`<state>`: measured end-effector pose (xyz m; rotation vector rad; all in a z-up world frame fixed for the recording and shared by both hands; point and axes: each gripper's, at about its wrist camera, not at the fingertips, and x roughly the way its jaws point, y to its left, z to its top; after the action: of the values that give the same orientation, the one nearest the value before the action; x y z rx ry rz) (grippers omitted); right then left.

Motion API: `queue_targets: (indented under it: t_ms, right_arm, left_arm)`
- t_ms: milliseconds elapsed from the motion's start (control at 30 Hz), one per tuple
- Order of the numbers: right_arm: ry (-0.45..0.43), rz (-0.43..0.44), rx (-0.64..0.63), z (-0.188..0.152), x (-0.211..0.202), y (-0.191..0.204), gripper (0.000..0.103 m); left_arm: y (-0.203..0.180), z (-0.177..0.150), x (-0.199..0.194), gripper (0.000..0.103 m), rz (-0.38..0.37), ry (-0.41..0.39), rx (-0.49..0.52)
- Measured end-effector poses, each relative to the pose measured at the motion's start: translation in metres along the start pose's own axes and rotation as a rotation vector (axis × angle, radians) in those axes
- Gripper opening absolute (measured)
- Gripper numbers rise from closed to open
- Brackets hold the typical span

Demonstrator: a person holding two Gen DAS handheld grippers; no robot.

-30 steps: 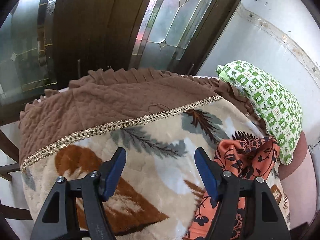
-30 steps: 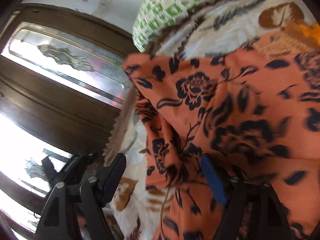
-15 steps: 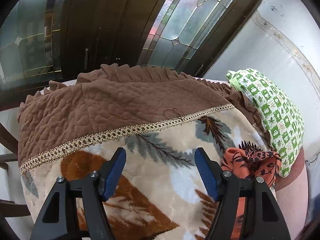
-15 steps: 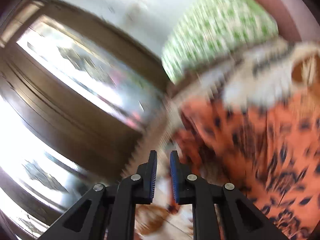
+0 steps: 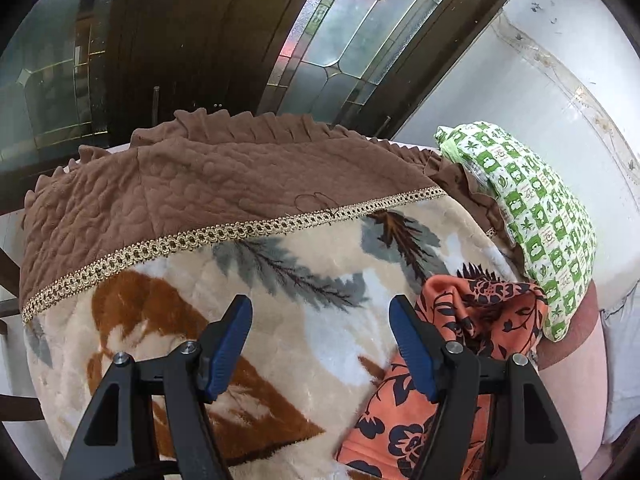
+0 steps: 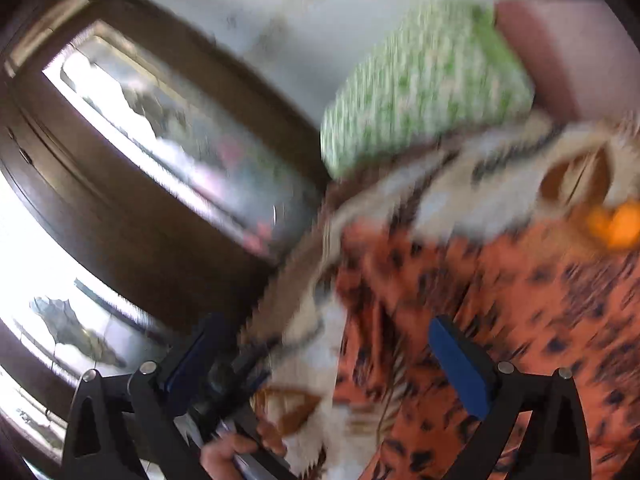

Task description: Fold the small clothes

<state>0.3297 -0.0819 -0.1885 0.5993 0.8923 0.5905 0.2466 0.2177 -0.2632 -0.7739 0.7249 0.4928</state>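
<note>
An orange garment with a black flower print [image 5: 472, 332] lies bunched on a beige leaf-pattern blanket [image 5: 288, 300], at the right in the left wrist view. My left gripper [image 5: 320, 344] is open and empty above the blanket, just left of the garment. In the blurred right wrist view the same garment [image 6: 520, 320] fills the lower right. My right gripper [image 6: 332, 360] is open and empty over the garment's left edge. The left gripper and the hand holding it [image 6: 240, 436] show at the bottom left of the right wrist view.
A green and white checked pillow [image 5: 532, 216] lies against the white wall [image 5: 540, 80] at the right. A brown quilted cover [image 5: 200, 184] lies over the far end of the bed. A dark wooden door with leaded glass [image 5: 240, 40] stands behind it.
My right gripper went from open to shut and is open again, and its view has swung. The garment's far end has bunched up. My left gripper stays open, barely moved.
</note>
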Motion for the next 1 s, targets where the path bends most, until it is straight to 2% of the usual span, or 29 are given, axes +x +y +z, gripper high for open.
queue_targets:
  t_ms: [67, 167, 267, 300, 333, 367, 400, 433, 500, 600, 700, 733, 833, 933, 1000]
  right_arm:
    - [0.084, 0.013, 0.047, -0.014, 0.034, -0.012, 0.102]
    - [0.142, -0.005, 0.088, -0.035, 0.068, -0.026, 0.102]
    - [0.192, -0.013, 0.161, -0.045, 0.099, -0.044, 0.087]
    - [0.205, -0.013, 0.182, -0.047, 0.109, -0.05, 0.073]
    - [0.218, -0.021, 0.203, -0.049, 0.118, -0.055, 0.054]
    - [0.244, -0.024, 0.248, -0.052, 0.132, -0.063, 0.044]
    - [0.263, -0.026, 0.271, -0.054, 0.141, -0.067, 0.029]
    - [0.27, -0.047, 0.272, -0.054, 0.148, -0.066, 0.02]
    - [0.255, -0.054, 0.234, -0.05, 0.149, -0.053, 0.016]
    - [0.129, 0.081, 0.221, -0.029, 0.123, -0.031, 0.01]
    - [-0.059, 0.304, 0.3, 0.004, 0.067, -0.022, 0.01]
    - [-0.127, 0.351, 0.304, 0.015, 0.044, -0.02, 0.01]
    - [-0.294, 0.426, 0.305, 0.042, -0.025, -0.024, 0.01]
    - [-0.443, 0.46, 0.299, 0.056, -0.093, -0.036, 0.01]
    - [-0.552, 0.422, 0.293, 0.059, -0.147, -0.055, 0.01]
  left_arm:
    - [0.004, 0.005, -0.002, 0.072, 0.014, -0.02, 0.0]
    - [0.017, 0.015, -0.004, 0.072, 0.03, -0.045, -0.026]
    - [0.026, 0.021, -0.001, 0.072, 0.034, -0.039, -0.05]
    - [0.027, 0.022, 0.002, 0.072, 0.034, -0.027, -0.05]
    - [0.028, 0.023, 0.004, 0.072, 0.032, -0.019, -0.045]
    - [0.027, 0.024, 0.005, 0.072, 0.032, -0.013, -0.038]
    - [0.027, 0.025, 0.006, 0.072, 0.034, -0.009, -0.03]
    - [0.027, 0.025, 0.007, 0.072, 0.035, -0.009, -0.024]
    - [0.028, 0.027, 0.007, 0.072, 0.035, -0.008, -0.017]
    - [0.029, 0.027, 0.008, 0.072, 0.038, -0.003, -0.02]
    - [0.026, 0.024, 0.01, 0.072, 0.029, 0.011, -0.012]
    - [0.024, 0.023, 0.011, 0.072, 0.022, 0.024, -0.004]
    - [0.012, 0.015, 0.017, 0.072, 0.005, 0.06, 0.042]
    - [-0.006, 0.004, 0.02, 0.072, -0.017, 0.089, 0.105]
    - [-0.02, -0.005, 0.022, 0.072, -0.05, 0.113, 0.151]
